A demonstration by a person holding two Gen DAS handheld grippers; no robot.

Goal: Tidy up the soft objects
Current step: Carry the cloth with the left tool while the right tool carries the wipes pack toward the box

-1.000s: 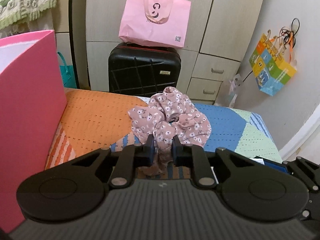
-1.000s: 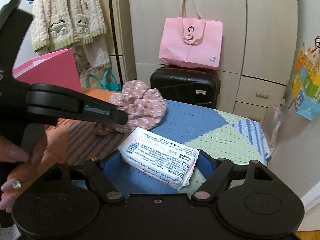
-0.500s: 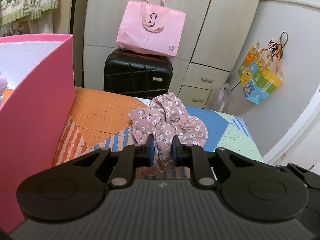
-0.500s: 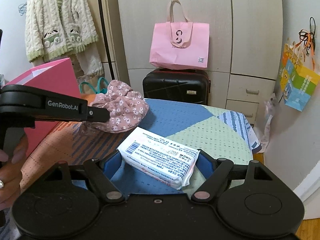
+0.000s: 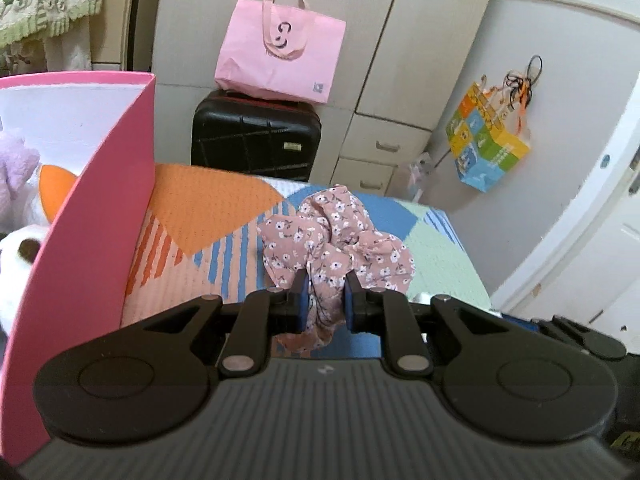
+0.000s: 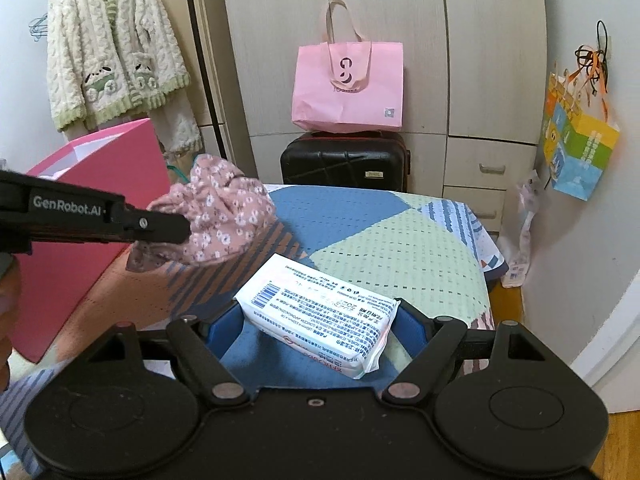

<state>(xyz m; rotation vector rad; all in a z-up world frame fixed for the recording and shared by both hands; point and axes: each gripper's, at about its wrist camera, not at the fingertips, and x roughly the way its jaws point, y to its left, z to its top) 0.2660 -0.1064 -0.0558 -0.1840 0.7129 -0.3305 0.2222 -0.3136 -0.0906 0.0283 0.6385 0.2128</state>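
Observation:
My left gripper [image 5: 323, 280] is shut on a pink floral cloth [image 5: 340, 236] and holds it lifted above the patterned table cover [image 5: 224, 208]. The cloth also shows in the right wrist view [image 6: 224, 216], hanging from the left gripper's fingers [image 6: 160, 228]. A pink box [image 5: 92, 200] stands at the left with plush toys [image 5: 16, 216] inside. My right gripper [image 6: 320, 320] holds a white tissue pack [image 6: 320, 316] between its blue pads, low over the table.
A black suitcase [image 6: 344, 160] with a pink tote bag [image 6: 348, 84] on it stands behind the table against wardrobe doors. A knitted cardigan [image 6: 112, 48] hangs at the left. A colourful bag [image 6: 580, 148] hangs on the right wall. The table's right edge [image 6: 488, 280] drops off.
The left gripper has risen with the floral cloth and drawn toward the pink box, whose inside with the plush toys has come into view. The right gripper keeps its hold on the tissue pack.

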